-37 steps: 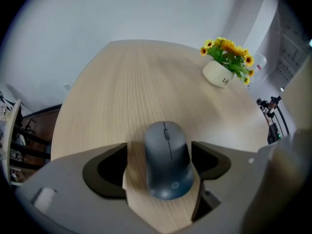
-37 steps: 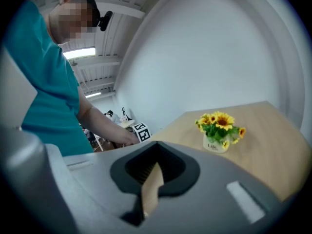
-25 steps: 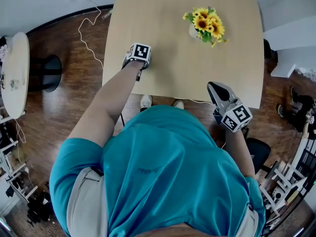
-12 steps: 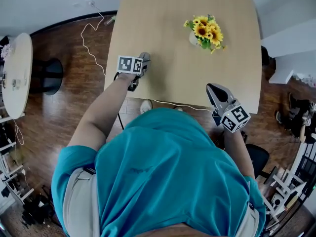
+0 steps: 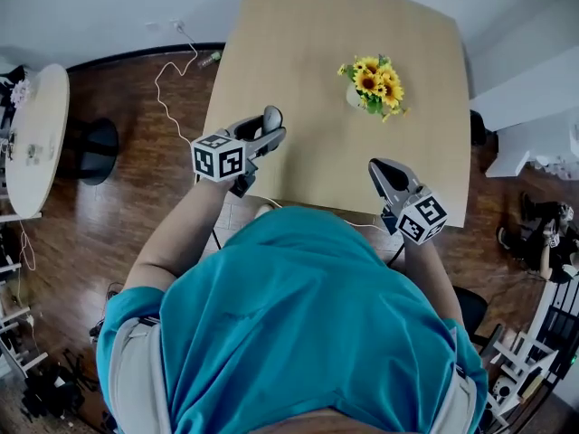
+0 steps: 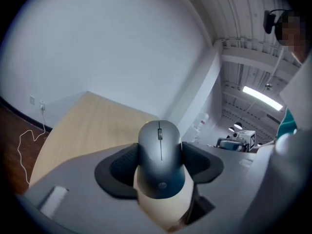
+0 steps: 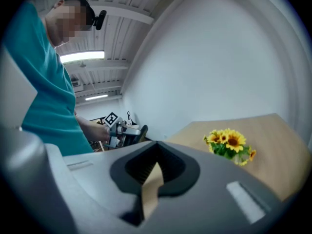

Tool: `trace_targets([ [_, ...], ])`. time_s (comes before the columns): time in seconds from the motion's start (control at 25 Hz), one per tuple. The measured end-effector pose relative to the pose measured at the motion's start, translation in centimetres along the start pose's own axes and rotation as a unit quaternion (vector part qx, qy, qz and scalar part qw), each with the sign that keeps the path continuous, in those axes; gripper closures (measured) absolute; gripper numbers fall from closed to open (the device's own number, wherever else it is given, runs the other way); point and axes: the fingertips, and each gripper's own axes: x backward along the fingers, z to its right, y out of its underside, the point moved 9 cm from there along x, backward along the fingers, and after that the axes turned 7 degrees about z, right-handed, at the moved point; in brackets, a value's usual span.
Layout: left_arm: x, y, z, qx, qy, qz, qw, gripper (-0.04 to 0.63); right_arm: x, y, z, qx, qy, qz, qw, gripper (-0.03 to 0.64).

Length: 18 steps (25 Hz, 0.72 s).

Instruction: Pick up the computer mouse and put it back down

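A dark grey computer mouse (image 6: 160, 150) sits clamped between the black pads of my left gripper (image 5: 270, 132), whose jaws have just been closing on it. In the head view the mouse (image 5: 272, 116) hangs in the air above the near left part of the wooden table (image 5: 308, 34). The gripper holding it points almost level. My right gripper (image 5: 384, 172) hovers over the table's near right edge. Its jaws are together with nothing between them, as the right gripper view (image 7: 155, 162) also shows.
A small vase of sunflowers (image 5: 373, 72) stands on the right half of the table, also seen in the right gripper view (image 7: 228, 143). A white cable (image 5: 167, 70) trails over the wooden floor to the left. A round white table (image 5: 32, 134) is at the far left.
My left gripper has come up off the table with the mouse and tilted from pointing down to nearly level. The right gripper has shifted only slightly.
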Motion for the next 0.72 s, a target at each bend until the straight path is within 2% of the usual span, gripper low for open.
trace_targets([
  [0.36, 3.1, -1.4, 4.3, -0.015, 0.061, 0.079, 0.9949, 0.301, -1.4, -2.6, -0.4, 0.025, -0.024, 0.018, 0.999, 0.615],
  [0.72, 3.8, -1.3, 6.2, -0.038, 0.083, 0.083, 0.9924, 0.299, -1.5, -3.4, -0.8, 0.025, -0.029, 0.027, 0.999, 0.615],
])
